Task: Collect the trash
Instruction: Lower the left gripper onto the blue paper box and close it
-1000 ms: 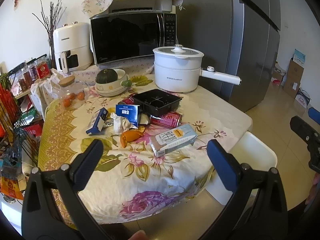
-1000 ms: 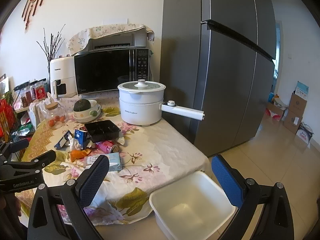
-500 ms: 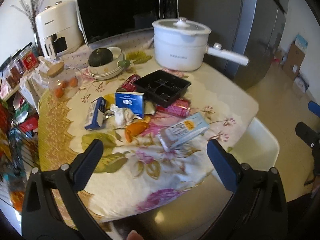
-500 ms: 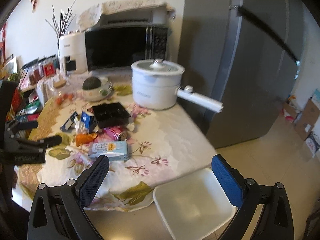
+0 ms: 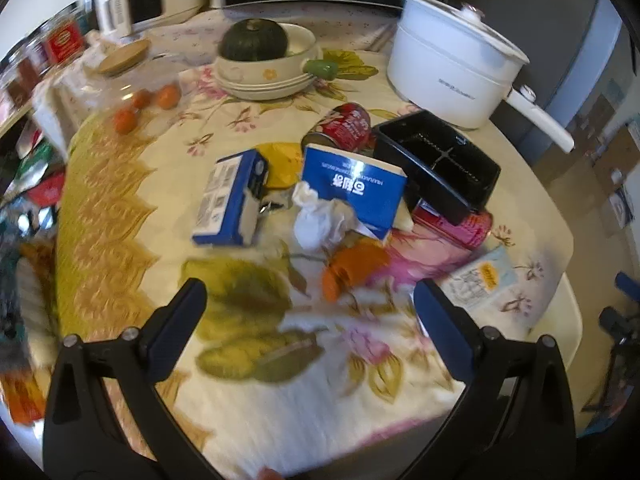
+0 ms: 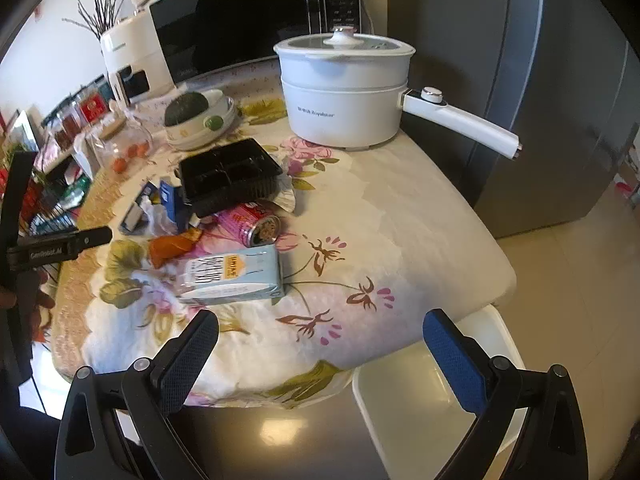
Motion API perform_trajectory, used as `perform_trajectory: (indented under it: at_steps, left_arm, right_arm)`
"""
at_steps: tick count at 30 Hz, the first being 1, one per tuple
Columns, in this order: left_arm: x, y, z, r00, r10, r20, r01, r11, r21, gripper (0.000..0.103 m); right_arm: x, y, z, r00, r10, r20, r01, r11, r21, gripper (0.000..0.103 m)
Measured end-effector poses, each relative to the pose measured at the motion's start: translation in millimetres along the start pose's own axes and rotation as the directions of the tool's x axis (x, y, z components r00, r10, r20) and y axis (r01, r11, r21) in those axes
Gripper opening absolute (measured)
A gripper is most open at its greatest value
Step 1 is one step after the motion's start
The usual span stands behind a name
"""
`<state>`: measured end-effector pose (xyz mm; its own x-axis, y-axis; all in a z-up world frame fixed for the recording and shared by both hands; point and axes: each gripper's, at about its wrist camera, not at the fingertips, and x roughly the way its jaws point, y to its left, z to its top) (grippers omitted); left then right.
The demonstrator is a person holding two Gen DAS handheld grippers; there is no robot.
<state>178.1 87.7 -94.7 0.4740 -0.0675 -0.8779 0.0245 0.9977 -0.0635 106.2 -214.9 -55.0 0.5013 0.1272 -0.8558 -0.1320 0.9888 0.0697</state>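
Observation:
Trash lies on the floral tablecloth: a pale blue carton [image 6: 232,276], a pink can [image 6: 252,222], an orange wrapper [image 5: 352,268], a crumpled white tissue [image 5: 320,220], two blue boxes [image 5: 230,200] [image 5: 352,192], a red can [image 5: 344,126] and a black plastic tray [image 5: 436,164]. My left gripper [image 5: 308,304] is open and empty above the table's near edge, short of the orange wrapper. My right gripper [image 6: 320,340] is open and empty, just in front of the pale blue carton. A white bin [image 6: 432,400] stands below the table's corner.
A white electric pot [image 6: 344,92] with a long handle stands at the back right. A bowl with a dark squash [image 5: 264,56], a glass jar with small oranges [image 5: 140,84], a microwave [image 6: 248,20] and an air fryer [image 6: 132,60] stand behind. A grey fridge [image 6: 540,80] is at right.
Both grippers have moved forward and tilted down toward the trash on the table. Both stay open and empty.

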Motion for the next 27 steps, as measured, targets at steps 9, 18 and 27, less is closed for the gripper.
perform_trajectory:
  at_steps: [9, 18, 27]
  left_arm:
    - [35.0, -10.9, 29.5, 0.988, -0.140, 0.061, 0.133, 0.985, 0.110, 0.102]
    - [72.0, -18.3, 56.7, 0.975, -0.211, 0.065, 0.193, 0.958, 0.214, 0.102]
    - [93.1, -2.6, 63.3, 0.945, -0.319, 0.064, 0.309, 0.941, 0.135, 0.101]
  right_arm:
    - [21.7, -2.6, 8.0, 0.999, 0.012, -0.032, -0.011, 1.000, 0.029, 0.103]
    - [30.1, -7.4, 7.9, 0.999, -0.029, -0.041, 0.029, 1.000, 0.008, 0.103]
    - [44.6, -7.1, 13.4, 0.998, -0.029, -0.056, 0.029, 1.000, 0.001, 0.103]
